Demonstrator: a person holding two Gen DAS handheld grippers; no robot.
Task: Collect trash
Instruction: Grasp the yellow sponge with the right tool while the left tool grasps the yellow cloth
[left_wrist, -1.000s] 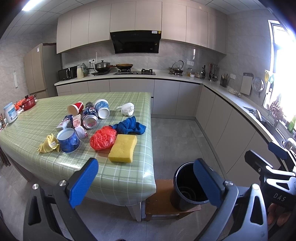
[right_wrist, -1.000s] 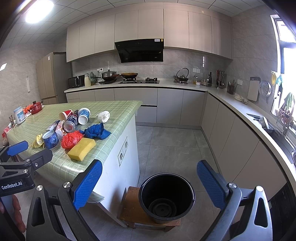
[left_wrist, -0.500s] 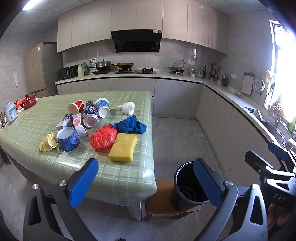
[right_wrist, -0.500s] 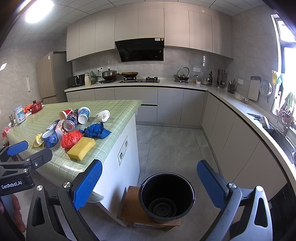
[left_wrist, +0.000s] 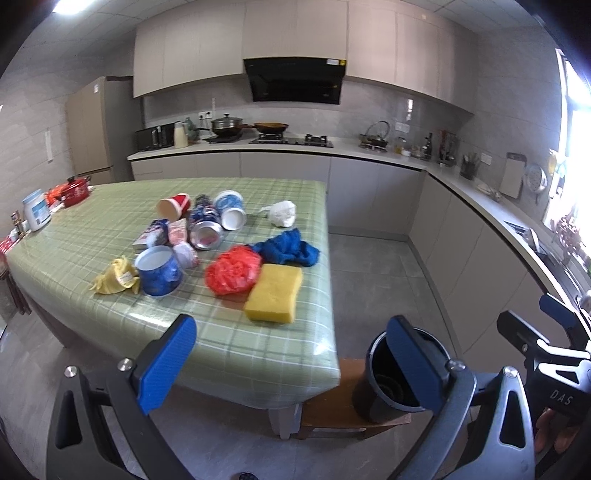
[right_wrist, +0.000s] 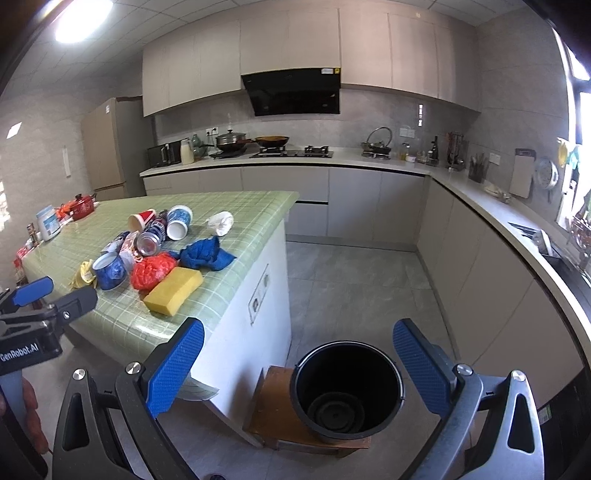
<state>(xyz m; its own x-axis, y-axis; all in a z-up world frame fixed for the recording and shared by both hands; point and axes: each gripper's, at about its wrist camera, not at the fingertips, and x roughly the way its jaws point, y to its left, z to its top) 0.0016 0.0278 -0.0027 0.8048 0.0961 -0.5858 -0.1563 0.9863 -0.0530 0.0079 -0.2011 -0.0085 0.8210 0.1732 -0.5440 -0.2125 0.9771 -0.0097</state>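
— Trash sits in a heap at centre-left of the left wrist view, on the green checked table (left_wrist: 110, 229): red bag (left_wrist: 232, 271), yellow sponge (left_wrist: 273, 293), cans, cups.

— And the grippers?

— Left gripper (left_wrist: 291, 360) and right gripper (right_wrist: 295, 363) are both spread wide, holding nothing.

— Best approach?

— I'd take the crumpled red bag first, pinching a raised fold, then carry it to the black bin (right_wrist: 347, 391) on the stool at lower centre of the right wrist view.

one sponge (left_wrist: 273, 294), one bin (right_wrist: 346, 390), one can (left_wrist: 205, 233)
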